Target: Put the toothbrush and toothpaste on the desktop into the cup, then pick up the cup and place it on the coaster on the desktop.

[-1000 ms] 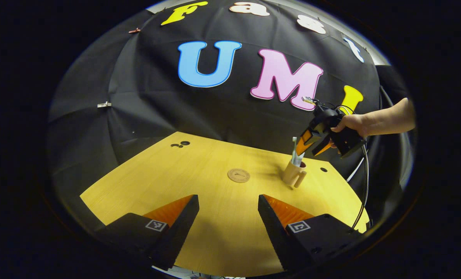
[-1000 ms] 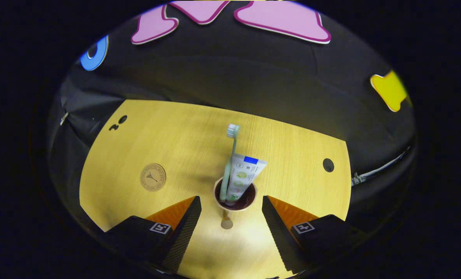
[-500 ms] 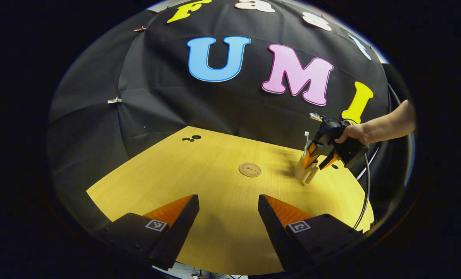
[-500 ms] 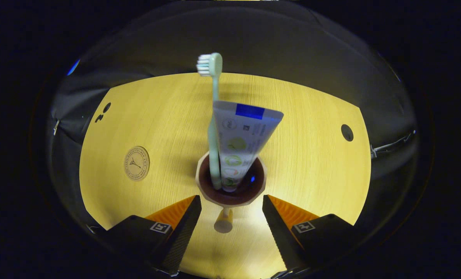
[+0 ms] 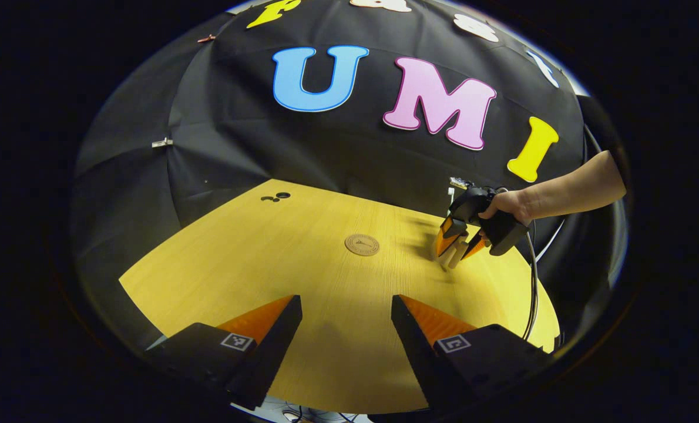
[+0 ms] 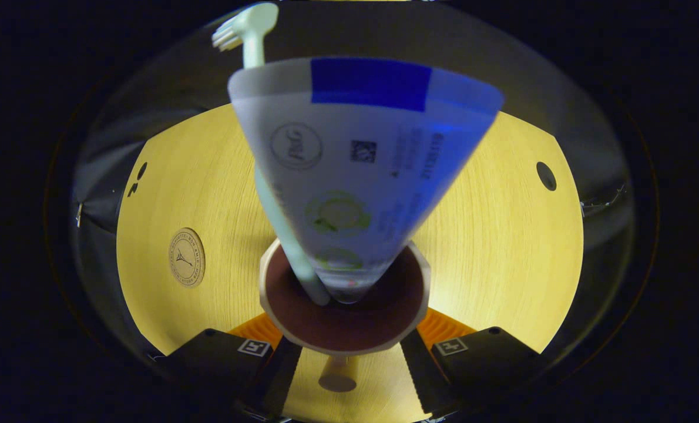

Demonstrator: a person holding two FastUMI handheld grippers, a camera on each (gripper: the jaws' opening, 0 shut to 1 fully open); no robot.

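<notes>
Your right gripper's [image 6: 342, 358] jaws straddle the cup [image 6: 343, 335], spread, not visibly pressing. The toothbrush [image 6: 285, 235] and toothpaste [image 6: 361, 170] stand inside it. The cup rests on the table [image 5: 302, 258], right of the coaster [image 5: 362, 244]. Your left gripper's [image 5: 346, 332] jaws hang open, idle.

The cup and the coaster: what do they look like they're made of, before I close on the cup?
Cup: pale tan matt wall with a dark brown inside and a thick faceted rim, so probably moulded plastic or wood, hard to tell which. Coaster: thin tan disc with a dark stamped ring and emblem, likely wood or cork. Desktop: yellow with fine straight grain, apparently wood or laminate.
</notes>
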